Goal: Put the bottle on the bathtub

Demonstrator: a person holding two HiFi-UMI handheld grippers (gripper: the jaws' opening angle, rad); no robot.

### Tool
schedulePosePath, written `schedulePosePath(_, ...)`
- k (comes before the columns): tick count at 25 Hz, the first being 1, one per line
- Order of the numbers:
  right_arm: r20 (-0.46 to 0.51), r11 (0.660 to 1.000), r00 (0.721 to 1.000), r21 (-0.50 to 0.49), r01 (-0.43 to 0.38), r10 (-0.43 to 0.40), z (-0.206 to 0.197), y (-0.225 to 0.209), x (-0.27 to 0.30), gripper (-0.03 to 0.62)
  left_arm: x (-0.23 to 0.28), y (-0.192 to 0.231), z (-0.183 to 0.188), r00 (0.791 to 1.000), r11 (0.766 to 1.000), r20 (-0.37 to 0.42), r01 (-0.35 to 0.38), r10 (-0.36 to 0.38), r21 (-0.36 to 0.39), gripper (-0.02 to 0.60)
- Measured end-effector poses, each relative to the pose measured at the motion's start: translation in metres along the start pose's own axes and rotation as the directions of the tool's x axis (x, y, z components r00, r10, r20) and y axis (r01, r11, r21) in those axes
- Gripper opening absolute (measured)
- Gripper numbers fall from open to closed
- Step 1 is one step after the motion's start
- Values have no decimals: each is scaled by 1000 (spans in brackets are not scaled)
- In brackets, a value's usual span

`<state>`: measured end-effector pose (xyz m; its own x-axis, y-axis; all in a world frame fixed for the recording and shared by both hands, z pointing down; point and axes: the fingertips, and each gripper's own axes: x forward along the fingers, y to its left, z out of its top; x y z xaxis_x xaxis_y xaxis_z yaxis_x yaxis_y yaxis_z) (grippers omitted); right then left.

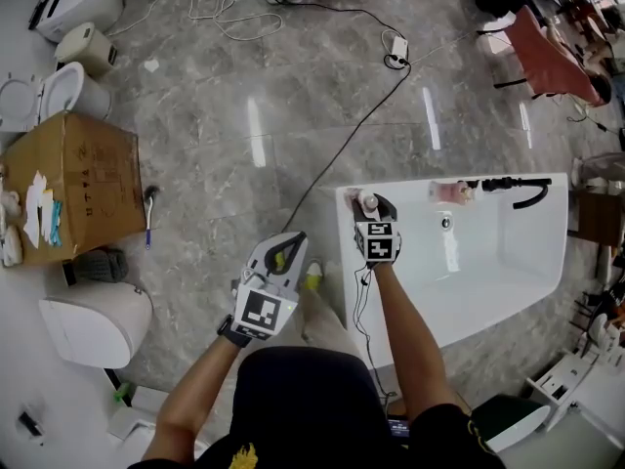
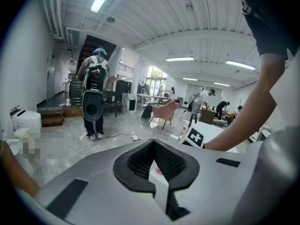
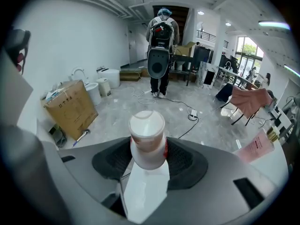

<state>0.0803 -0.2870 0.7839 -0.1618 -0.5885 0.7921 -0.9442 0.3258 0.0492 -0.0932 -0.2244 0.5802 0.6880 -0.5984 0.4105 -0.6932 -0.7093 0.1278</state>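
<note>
Right gripper [image 1: 372, 210] clamps a single bottle [image 3: 147, 137] over the near-left corner of the bathtub [image 1: 479, 306]. The jaws press on either side of its pale, red-banded body, just below the white cap. The bottle stands upright between them, its long axis running straight up from the white rim seen directly beneath. Whether its base already touches that rim cannot be made out. With the corner ledge right under the gripper, the remaining move looks like a short lowering and a release, not a carry.

The left gripper [image 1: 285, 250] hangs lower and to the left of its partner, over the marble floor and clear of the tub. Its jaws are drawn together on nothing, which leaves the right hand much the nearer to the job.

By count there are two grippers, one bottle in hand and one bathtub. Beyond the right gripper, along the tub's far rim, sit one pink pack [image 1: 452, 192] and one black tap [image 1: 518, 190]. Well to the left of the left gripper stands one cardboard box [image 1: 78, 184].
</note>
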Motion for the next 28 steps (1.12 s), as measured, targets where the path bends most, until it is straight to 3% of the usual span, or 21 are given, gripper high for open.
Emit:
schedulePosePath(6,21,999,1000,33,-13,12,2,-4,3,218,2,-5,-5,1000,1000,-4,9,-9,-15,17)
schedulePosePath(19,-26,998,999,45,34,-33,-4,-7,11,245,-9,-5,-12,1000,1000,-7,21,-21,-19,17)
schedulePosePath(28,-52,994,999,109,16,-11,-16,-5,6,324,-8,-9,-9,999,999,-5,48,-48,-3,17)
